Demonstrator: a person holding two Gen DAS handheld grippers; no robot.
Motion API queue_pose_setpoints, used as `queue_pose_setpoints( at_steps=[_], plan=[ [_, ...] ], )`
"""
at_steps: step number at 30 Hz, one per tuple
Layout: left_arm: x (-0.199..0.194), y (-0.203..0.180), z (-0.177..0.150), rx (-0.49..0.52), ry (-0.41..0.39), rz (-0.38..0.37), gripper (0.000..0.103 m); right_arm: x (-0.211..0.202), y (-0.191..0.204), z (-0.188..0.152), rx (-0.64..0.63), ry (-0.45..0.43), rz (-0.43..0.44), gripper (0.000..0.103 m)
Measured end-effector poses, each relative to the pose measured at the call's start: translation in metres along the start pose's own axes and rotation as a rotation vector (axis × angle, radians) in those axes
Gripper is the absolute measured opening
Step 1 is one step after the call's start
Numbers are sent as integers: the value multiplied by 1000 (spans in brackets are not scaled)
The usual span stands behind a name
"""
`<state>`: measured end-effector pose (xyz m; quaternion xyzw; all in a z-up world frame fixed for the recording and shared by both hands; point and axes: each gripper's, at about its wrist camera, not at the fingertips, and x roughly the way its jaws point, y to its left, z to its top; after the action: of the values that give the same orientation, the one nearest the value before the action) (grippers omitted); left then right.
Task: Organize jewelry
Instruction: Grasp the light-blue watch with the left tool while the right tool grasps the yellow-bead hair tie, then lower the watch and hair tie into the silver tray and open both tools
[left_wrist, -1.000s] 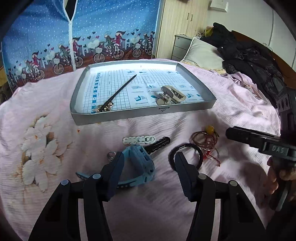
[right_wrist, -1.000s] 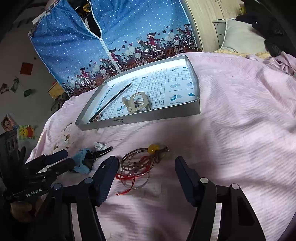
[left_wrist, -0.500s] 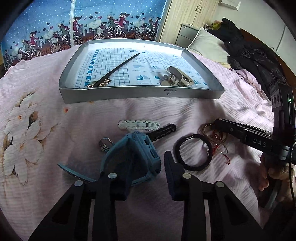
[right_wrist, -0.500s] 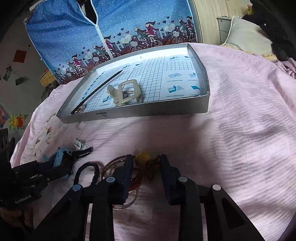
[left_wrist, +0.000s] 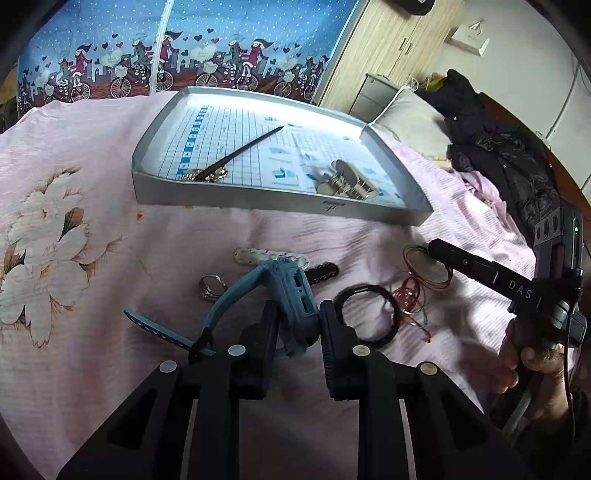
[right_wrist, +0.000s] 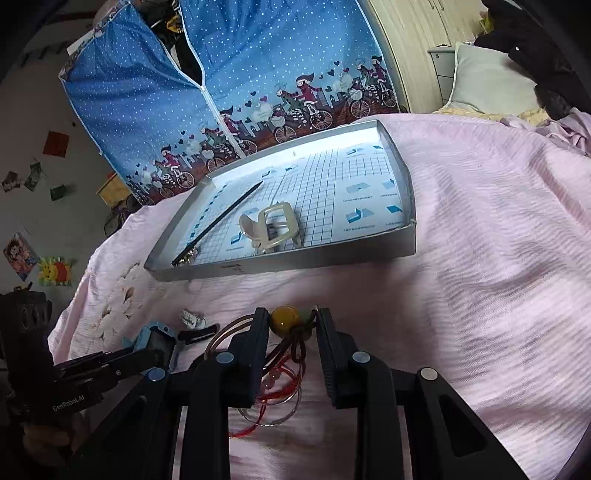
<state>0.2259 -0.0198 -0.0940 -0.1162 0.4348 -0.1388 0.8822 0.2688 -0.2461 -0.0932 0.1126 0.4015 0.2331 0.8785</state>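
The left gripper (left_wrist: 297, 325) is clamped narrowly on the body of a blue watch (left_wrist: 291, 295), whose strap (left_wrist: 162, 328) trails off toward the left side of the bed (left_wrist: 92, 369). Just beyond the watch on the pink bedspread lie a white hair clip (left_wrist: 255, 255), a black hair clip (left_wrist: 325, 272) and a small silver ring (left_wrist: 211, 285). A black hair tie (left_wrist: 369, 318) lies just right of the gripper's right finger.

The right gripper (right_wrist: 291, 332) has its jaws drawn in narrow around a bundle of thin bangles and red cord (right_wrist: 275, 384); a yellow bead (right_wrist: 283, 319) on that bundle sits between the fingertips. Whether the pads actually press on the bundle cannot be told. In the left wrist view the same gripper reaches in from the right, held by a hand (left_wrist: 532, 365), its tip over the bangles.

Farther up the bed sits a shallow grey tray (left_wrist: 258, 201) with a grid-printed floor. Inside it a black hair stick (left_wrist: 240, 152) lies diagonally with its ornamented end near the tray's front left corner, and a cream claw clip (right_wrist: 269, 229) rests near the middle of the front wall.
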Motion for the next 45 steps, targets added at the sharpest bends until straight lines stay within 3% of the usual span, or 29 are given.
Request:
queue_pose_setpoints(
  at_steps=[12,23,28,34,40,45],
  plan=[
    [-29,-10,13,33,-210,-59,15,-10,2,2,5,-80,18,25],
    [-21,1,80,17,-341,-86,14,-2,3,36,19,-210,-25,25],
    [16,4,104,79,-278,-73,15,20,1,50,2,-218,-130,25],
    [56,9,98,108,-186,-55,15,42,-11,53,-16,-190,-209,25],
    [72,10,90,128,-112,-65,15,54,-22,49,4,-149,-225,25],
    [73,12,92,107,-111,-64,16,53,-17,47,-21,-149,-228,27]
  ],
)
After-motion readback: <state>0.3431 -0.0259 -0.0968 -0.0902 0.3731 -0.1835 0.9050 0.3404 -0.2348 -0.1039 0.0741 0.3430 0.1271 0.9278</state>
